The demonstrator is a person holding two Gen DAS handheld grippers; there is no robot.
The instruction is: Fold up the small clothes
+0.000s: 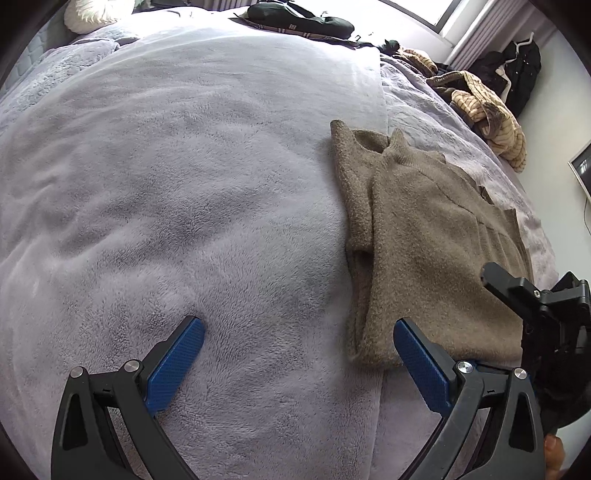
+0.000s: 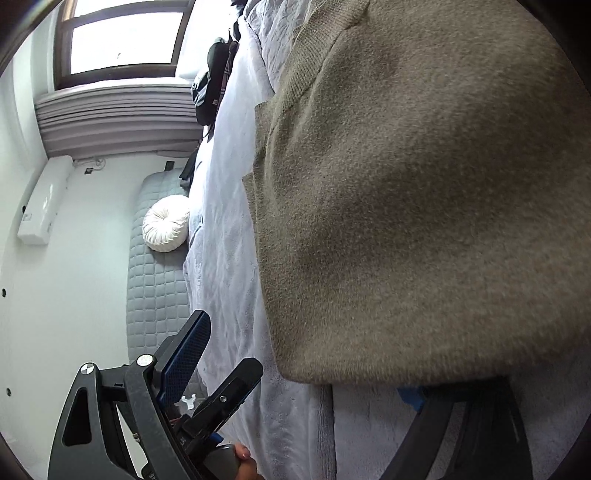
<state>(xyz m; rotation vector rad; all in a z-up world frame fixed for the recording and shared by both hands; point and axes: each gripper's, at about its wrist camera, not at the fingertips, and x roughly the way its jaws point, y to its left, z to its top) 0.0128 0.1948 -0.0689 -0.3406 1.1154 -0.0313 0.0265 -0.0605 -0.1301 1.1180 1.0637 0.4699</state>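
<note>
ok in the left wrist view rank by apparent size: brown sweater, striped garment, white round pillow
1. brown sweater, clearly largest, though also nearest
2. striped garment
3. white round pillow, cut off by the frame edge, so unsure

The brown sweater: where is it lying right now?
In the left wrist view the brown sweater lies on the bed's right side, overlapping the grey fleece blanket's edge, beside the open left gripper.
</note>
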